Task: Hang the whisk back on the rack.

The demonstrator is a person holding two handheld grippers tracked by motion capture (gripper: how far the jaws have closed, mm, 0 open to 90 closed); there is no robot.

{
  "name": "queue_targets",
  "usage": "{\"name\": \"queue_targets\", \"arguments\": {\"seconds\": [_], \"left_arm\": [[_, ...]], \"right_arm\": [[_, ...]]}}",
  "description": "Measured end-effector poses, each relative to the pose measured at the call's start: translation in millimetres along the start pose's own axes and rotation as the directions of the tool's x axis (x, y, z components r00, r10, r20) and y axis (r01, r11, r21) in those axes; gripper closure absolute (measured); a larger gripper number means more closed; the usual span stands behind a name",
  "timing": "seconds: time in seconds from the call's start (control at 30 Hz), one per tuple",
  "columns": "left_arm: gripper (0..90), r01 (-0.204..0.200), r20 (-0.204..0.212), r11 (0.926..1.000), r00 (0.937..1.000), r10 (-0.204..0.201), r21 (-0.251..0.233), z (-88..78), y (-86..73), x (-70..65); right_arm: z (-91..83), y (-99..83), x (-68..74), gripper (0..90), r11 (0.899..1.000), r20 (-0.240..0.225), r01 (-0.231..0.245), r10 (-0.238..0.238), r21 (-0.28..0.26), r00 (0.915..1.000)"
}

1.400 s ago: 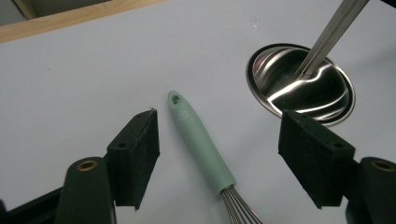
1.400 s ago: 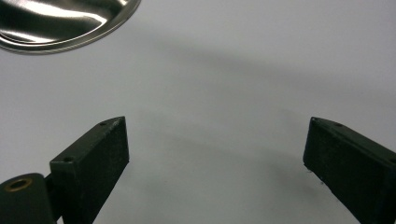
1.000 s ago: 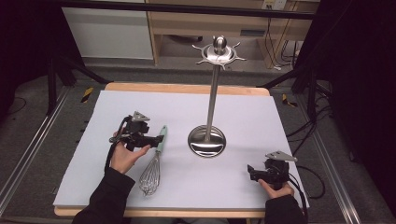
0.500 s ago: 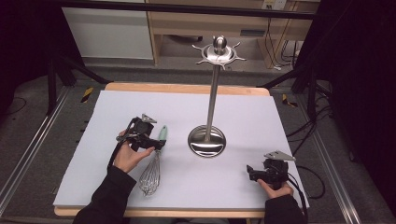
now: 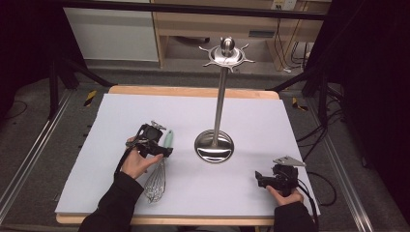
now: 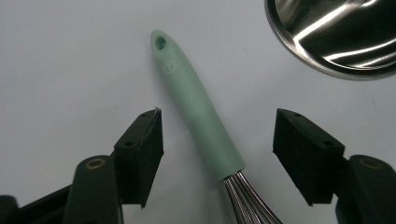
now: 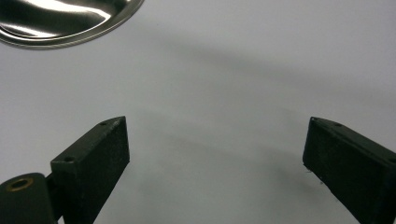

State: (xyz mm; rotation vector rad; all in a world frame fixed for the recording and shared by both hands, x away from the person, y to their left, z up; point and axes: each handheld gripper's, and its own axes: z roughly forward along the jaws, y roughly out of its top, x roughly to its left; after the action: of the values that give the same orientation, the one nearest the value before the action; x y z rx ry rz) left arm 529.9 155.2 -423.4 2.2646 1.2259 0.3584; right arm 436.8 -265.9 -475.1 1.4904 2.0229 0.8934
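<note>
We see left gripper [image 5: 167,151] hovering over whisk [image 5: 159,169], jaws having just been closing, mint handle beneath them, wire head trailing back beside our left hand [image 5: 137,163]. Steel stand [image 5: 215,145] sits just right of that gripper, round base on white mat [image 5: 111,125], post upright, hook crown on top. Right gripper [image 5: 258,179] rests well apart, near mat's front right corner, pointing left.

The whisk [image 5: 159,169] lies on the table [image 5: 290,125], just left of the stand [image 5: 214,145], its handle pointing away.
</note>
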Motion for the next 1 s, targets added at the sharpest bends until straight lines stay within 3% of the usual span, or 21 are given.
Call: {"name": "queue_targets", "arguments": {"seconds": [0.63,1.0], "left_arm": [[42.7,0.028,0.016,0.9952,0.9994,-0.030,0.093,14.1,-3.3,2.7],[49.3,0.074,0.015,0.9880,0.9969,-0.077,0.136,23.4,-6.6,4.3]], "right_arm": [[1.0,0.1,-0.5,7.8,1.000,0.002,0.009,-0.009,0.006,1.0000],[1.1,-0.1,0.5,7.8,1.000,0.002,0.003,-0.003,0.010,1.0000]]}}
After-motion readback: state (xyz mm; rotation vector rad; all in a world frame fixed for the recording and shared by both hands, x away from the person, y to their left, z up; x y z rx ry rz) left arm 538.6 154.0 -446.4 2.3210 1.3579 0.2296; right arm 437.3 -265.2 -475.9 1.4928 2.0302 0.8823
